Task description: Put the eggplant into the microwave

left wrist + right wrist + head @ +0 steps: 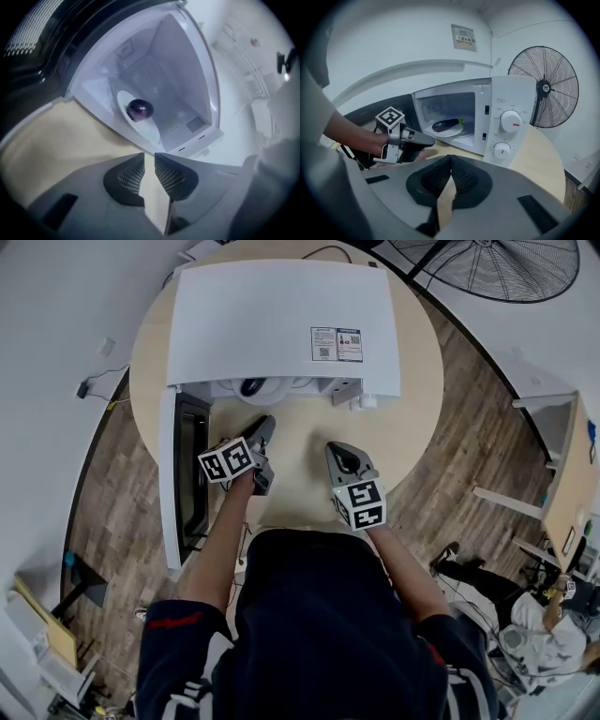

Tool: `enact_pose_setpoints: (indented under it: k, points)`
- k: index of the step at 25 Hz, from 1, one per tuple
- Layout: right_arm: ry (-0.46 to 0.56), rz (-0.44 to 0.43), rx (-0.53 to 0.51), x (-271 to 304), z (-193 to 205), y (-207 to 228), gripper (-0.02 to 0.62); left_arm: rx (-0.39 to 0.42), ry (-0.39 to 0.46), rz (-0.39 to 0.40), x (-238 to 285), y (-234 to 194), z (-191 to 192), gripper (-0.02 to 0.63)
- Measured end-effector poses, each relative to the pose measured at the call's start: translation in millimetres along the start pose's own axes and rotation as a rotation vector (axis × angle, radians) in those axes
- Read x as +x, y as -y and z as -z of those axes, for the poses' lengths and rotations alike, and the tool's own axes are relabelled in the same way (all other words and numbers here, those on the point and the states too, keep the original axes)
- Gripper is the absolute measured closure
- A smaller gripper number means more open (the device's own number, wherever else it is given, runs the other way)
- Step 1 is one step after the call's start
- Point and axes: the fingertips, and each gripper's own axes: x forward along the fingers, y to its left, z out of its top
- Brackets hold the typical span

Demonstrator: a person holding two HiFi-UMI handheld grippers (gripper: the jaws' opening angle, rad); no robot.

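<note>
A dark purple eggplant (446, 124) lies on the white plate (449, 131) inside the open white microwave (281, 324). Seen end-on in the left gripper view, the eggplant (139, 109) sits on the plate (146, 132) deep in the cavity. My left gripper (265, 424) hangs just outside the microwave's opening and points in. Its jaws stand a narrow gap apart with nothing between them, and only bare table shows through the left gripper (149, 155). My right gripper (336, 447) hovers over the table before the microwave, its tips (451, 157) touching and empty. The left gripper (425, 139) also shows in the right gripper view.
The microwave door (170, 486) is swung wide to the left. Two dials (511, 121) sit on the control panel at the right. The round beige table (414, 399) carries the microwave. A large floor fan (543, 86) stands beyond the table's right side.
</note>
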Motion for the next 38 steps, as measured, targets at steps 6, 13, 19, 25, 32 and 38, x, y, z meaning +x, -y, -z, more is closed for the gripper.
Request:
enact_pose_setpoints:
  k: [6, 13, 19, 25, 32, 38]
  points:
    - [-0.006, -0.001, -0.001, 1, 1, 0, 0.583, 0.146, -0.036, -0.098, 4, -4, -7, 0.571]
    - [-0.015, 0.005, 0.005, 3, 4, 3, 0.583, 0.176, -0.037, -0.135, 12, -8, -18, 0.578]
    - [-0.023, 0.006, 0.007, 4, 4, 6, 0.583, 0.175, -0.043, -0.158, 19, -13, -24, 0.582]
    - [-0.025, 0.002, 0.009, 8, 3, 6, 0.583, 0.181, -0.044, -0.163, 25, -16, -31, 0.584]
    - [-0.029, 0.003, 0.013, 10, 3, 9, 0.583, 0.177, -0.036, -0.182, 30, -17, -42, 0.584]
    - [-0.03, 0.005, 0.016, 11, 3, 12, 0.583, 0.183, -0.029, -0.177, 36, -17, -50, 0.586]
